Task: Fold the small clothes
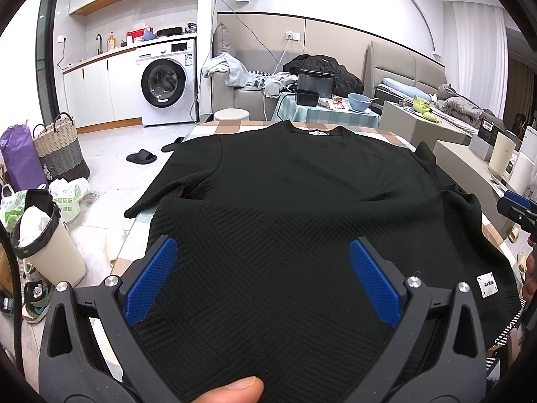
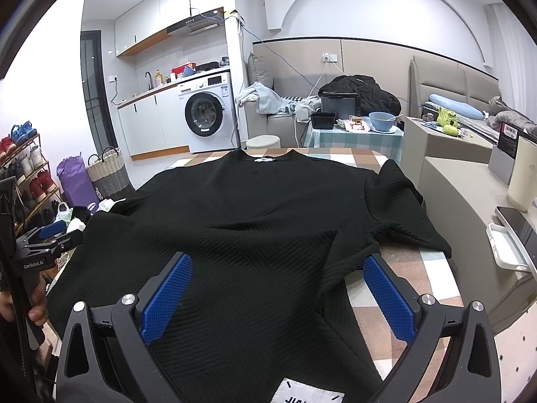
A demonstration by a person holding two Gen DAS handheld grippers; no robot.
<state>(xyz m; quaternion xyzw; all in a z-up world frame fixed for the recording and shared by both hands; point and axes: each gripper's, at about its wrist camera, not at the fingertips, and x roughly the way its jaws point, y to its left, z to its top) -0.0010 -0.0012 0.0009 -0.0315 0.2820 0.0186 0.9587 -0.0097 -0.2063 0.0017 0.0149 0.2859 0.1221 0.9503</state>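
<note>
A black textured sweater [image 1: 295, 201] lies spread face-up on the bench [image 2: 406, 285], collar at the far edge and hem toward the cameras. Its left sleeve [image 1: 167, 184] lies extended over the bench's left edge; its right sleeve [image 2: 399, 208] is bunched and folded over on itself, with checked cloth exposed beside it. A white label [image 1: 486, 283] sits near the hem on the right side.

The left gripper [image 1: 263, 268] hangs over the lower left part of the sweater with its blue pads [image 1: 152, 278] wide apart, holding nothing. The right gripper [image 2: 277, 285] hangs over the lower right part, its pads [image 2: 386, 297] likewise spread, one above the fabric and one above the bare bench.

Beyond the far edge stand a round white stool [image 2: 263, 142] and a small table [image 2: 355, 137] bearing a blue bowl [image 2: 382, 121] and a black bin [image 2: 339, 104]. A washing machine [image 1: 167, 84] stands against the rear wall. Left of the bench, on the floor, are a woven basket [image 1: 58, 144], a purple bag [image 1: 20, 158], a lined waste bin [image 1: 43, 241] and slippers [image 1: 141, 158]. A grey ledge [image 2: 470, 194] to the right carries a white tray [image 2: 506, 245].
</note>
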